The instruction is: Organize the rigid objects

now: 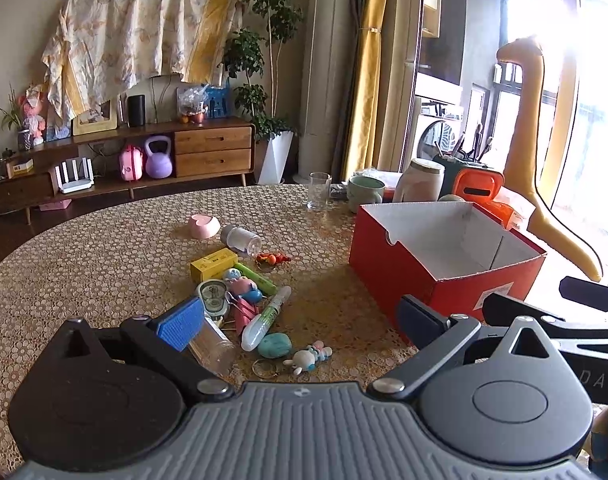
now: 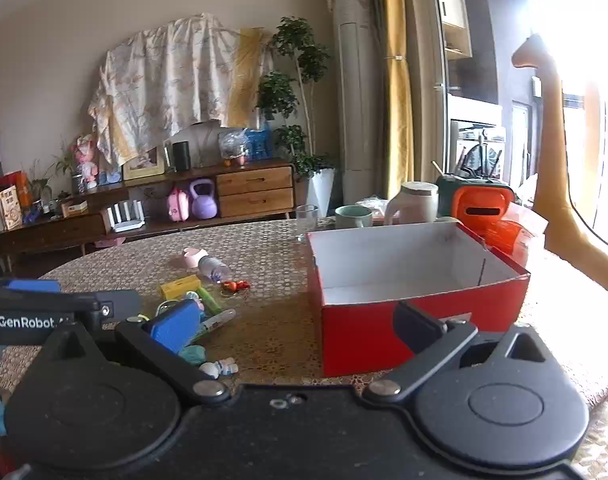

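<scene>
A pile of small items lies on the table: a yellow box (image 1: pixel 213 264), a green marker (image 1: pixel 255 278), a white glue pen (image 1: pixel 265 318), a teal eraser (image 1: pixel 275 345), a bunny keychain (image 1: pixel 306 358), a clear jar (image 1: pixel 211 346), a pink dish (image 1: pixel 203 225) and a small bottle (image 1: pixel 241 240). An open red box (image 1: pixel 444 264), white inside and empty, stands to the right; it also shows in the right wrist view (image 2: pixel 416 280). My left gripper (image 1: pixel 299 320) is open above the pile. My right gripper (image 2: pixel 295 324) is open, in front of the red box.
A glass (image 1: pixel 319 190), a green mug (image 1: pixel 364 193), a white kettle (image 1: pixel 420 180) and an orange container (image 1: pixel 478 188) stand behind the red box. A yellow giraffe toy (image 1: pixel 544 152) is at the right. The left gripper's body (image 2: pixel 43 316) shows in the right wrist view.
</scene>
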Demonstrator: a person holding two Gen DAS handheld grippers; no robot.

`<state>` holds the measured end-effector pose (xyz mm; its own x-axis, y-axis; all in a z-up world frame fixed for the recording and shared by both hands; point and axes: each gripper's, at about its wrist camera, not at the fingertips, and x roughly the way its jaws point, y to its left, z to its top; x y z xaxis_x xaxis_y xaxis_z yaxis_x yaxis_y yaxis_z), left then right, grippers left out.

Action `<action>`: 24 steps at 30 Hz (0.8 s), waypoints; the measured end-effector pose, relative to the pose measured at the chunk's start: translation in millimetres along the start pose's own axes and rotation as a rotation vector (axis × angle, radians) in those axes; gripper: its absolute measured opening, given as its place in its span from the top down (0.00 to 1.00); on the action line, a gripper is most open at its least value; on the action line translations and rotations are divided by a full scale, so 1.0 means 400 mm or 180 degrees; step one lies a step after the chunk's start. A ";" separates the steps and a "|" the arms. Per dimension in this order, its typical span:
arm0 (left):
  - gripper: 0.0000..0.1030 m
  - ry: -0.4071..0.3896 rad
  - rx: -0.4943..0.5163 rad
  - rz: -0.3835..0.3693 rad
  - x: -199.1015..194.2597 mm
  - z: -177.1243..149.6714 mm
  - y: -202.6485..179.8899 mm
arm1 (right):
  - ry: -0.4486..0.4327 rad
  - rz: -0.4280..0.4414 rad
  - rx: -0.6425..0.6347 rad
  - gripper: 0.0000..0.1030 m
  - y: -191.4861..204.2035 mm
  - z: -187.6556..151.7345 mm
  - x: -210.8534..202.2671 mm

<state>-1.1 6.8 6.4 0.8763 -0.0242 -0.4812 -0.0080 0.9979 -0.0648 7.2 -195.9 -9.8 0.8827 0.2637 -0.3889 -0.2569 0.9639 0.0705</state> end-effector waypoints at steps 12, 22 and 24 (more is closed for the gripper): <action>0.00 -0.0059 0.0107 0.0206 0.051 0.039 0.097 | 0.0237 0.0466 -0.0336 0.00 0.055 0.003 0.084; 0.00 0.0311 0.0023 0.0332 0.160 0.025 0.246 | 0.0488 0.0791 -0.0695 0.01 0.099 -0.019 0.198; 0.00 0.0447 -0.0008 0.0421 0.196 0.008 0.272 | 0.0557 0.0875 -0.0790 0.01 0.111 -0.031 0.226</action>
<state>68.2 113.7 -35.7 0.7917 0.0988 -0.6029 -0.1201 0.9928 0.0050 70.7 -129.9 -53.4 0.6932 0.4791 -0.5384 -0.5799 0.8144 -0.0220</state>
